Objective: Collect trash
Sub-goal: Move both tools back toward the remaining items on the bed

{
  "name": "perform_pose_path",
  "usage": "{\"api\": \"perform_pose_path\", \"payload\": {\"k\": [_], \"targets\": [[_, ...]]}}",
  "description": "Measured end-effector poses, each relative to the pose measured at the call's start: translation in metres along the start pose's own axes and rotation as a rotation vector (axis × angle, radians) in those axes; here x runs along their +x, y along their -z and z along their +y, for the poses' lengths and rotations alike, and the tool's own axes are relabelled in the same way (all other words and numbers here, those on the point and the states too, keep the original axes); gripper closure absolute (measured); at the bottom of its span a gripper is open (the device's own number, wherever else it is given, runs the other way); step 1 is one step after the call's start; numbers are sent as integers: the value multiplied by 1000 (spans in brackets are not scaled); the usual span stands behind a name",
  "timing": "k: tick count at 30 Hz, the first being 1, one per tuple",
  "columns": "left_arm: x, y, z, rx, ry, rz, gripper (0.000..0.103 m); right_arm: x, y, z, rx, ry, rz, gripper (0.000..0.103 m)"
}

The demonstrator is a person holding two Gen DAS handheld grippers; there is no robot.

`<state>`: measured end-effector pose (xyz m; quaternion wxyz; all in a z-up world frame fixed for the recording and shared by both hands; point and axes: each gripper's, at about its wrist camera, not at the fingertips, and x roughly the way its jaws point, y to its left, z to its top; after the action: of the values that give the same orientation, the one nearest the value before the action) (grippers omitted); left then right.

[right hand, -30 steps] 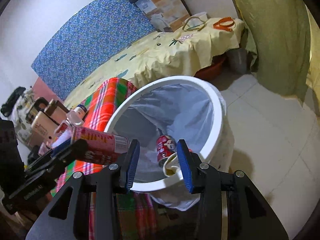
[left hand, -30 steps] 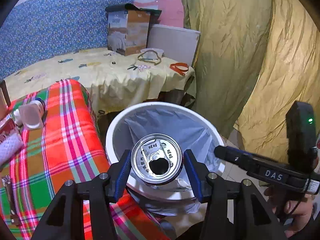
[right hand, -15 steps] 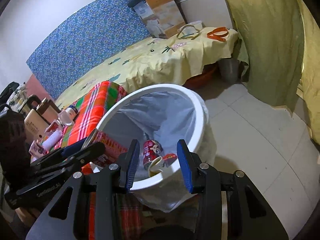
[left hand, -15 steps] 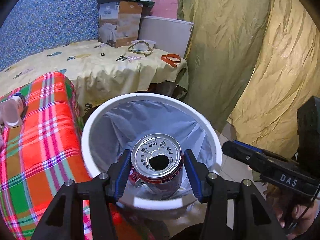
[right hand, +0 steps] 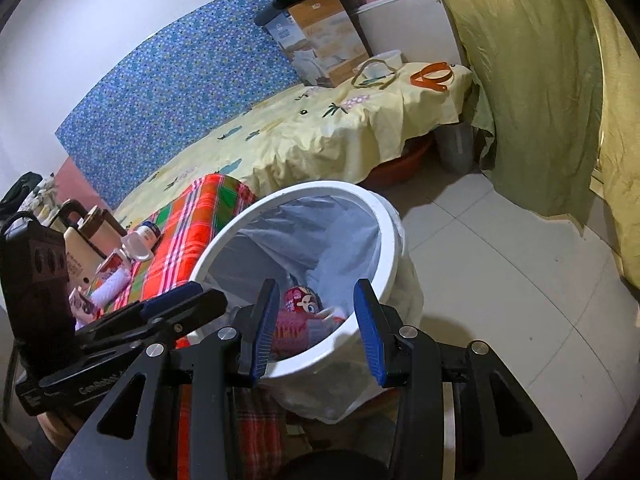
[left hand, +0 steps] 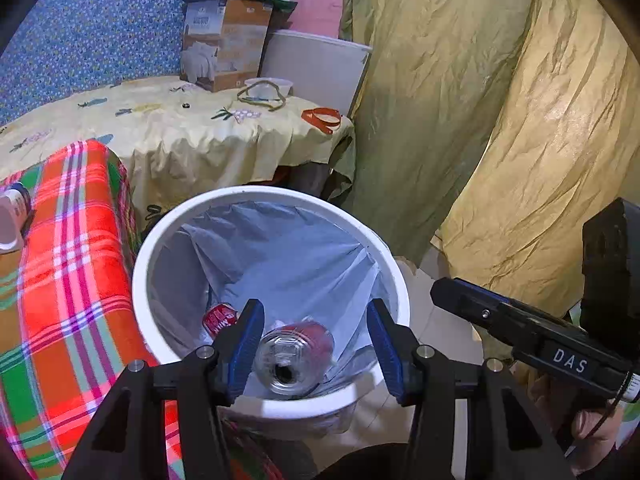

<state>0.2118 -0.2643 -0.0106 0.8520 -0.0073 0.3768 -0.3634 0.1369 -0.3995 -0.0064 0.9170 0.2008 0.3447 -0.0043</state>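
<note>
A white trash bin [left hand: 140, 276] with a grey liner stands beside a plaid-covered table. My left gripper [left hand: 316, 344] is open above the bin's near rim. A red drink can [left hand: 294, 358] is below it inside the bin, blurred, its opened top facing me. Another red can [left hand: 220, 316] lies in the bin. In the right wrist view, my right gripper [right hand: 316, 328] is open and empty over the bin [right hand: 384, 216]. A red can with a cartoon face [right hand: 302, 300] and a blurred pink can [right hand: 290, 332] show inside. The left gripper's body [right hand: 120, 332] is at the left.
The plaid table [right hand: 192, 224] holds a white jar [right hand: 140, 240], boxes and small packets. A bed with a yellow sheet [left hand: 160, 136] carries a cardboard box [left hand: 224, 44] and an orange strap [left hand: 322, 118]. Yellow-green curtains [left hand: 480, 120] hang at the right. Tiled floor [right hand: 500, 280] lies right of the bin.
My left gripper has opened and let go of the red can, which has dropped into the bin. The right gripper stays open and has moved little.
</note>
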Motion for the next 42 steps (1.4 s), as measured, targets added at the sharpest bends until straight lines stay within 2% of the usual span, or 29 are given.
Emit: {"api": "perform_pose_path", "payload": {"k": [9, 22, 33, 42], "targets": [[-47, 11, 11, -35, -35, -59, 50, -8, 1, 15, -30, -28, -14, 62], [-128, 41, 43, -111, -219, -160, 50, -9, 17, 63, -140, -106, 19, 62], [-176, 76, 89, -212, -336, -190, 50, 5, 41, 117, -246, -196, 95, 62], [-204, 101, 130, -290, -441, -202, 50, 22, 53, 153, -301, -231, 142, 62]]}}
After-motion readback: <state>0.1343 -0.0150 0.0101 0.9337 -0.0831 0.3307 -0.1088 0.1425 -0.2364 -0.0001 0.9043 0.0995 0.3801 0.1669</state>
